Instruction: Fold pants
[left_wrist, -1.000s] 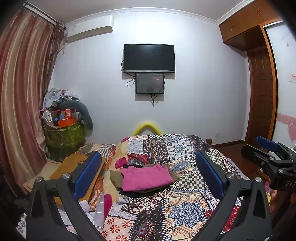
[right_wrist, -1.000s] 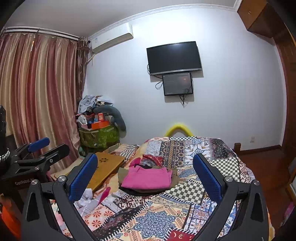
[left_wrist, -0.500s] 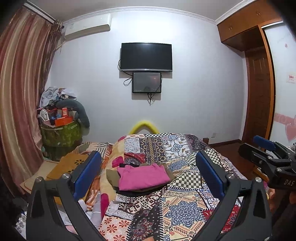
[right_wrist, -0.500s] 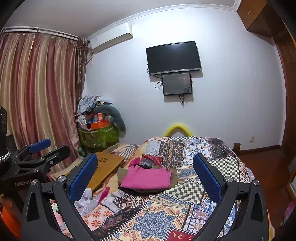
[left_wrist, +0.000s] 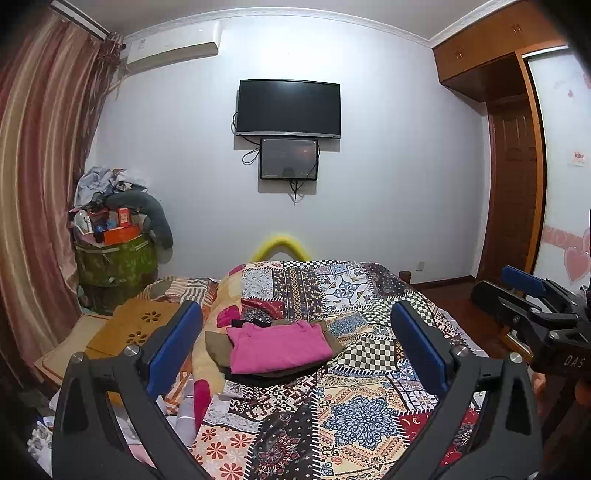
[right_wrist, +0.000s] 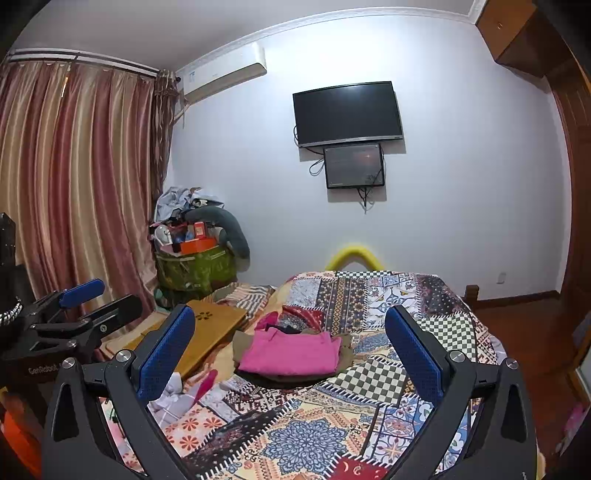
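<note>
A home bedroom is shown: a bed (left_wrist: 332, 406) covered by a patchwork quilt, striped curtains (right_wrist: 74, 184), a wall-mounted television (left_wrist: 288, 109), a wooden wardrobe (left_wrist: 498, 59).

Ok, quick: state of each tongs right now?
Left tongs: open, holding nothing.
Right tongs: open, holding nothing.

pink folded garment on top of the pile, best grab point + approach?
Take the pink garment by its near folded edge, coming in low from the bed's foot side. That edge faces both open grippers, left and right, and overhangs the olive and dark clothes beneath, so a finger could probably slide under it alone. Both grippers are well short of it.
</note>
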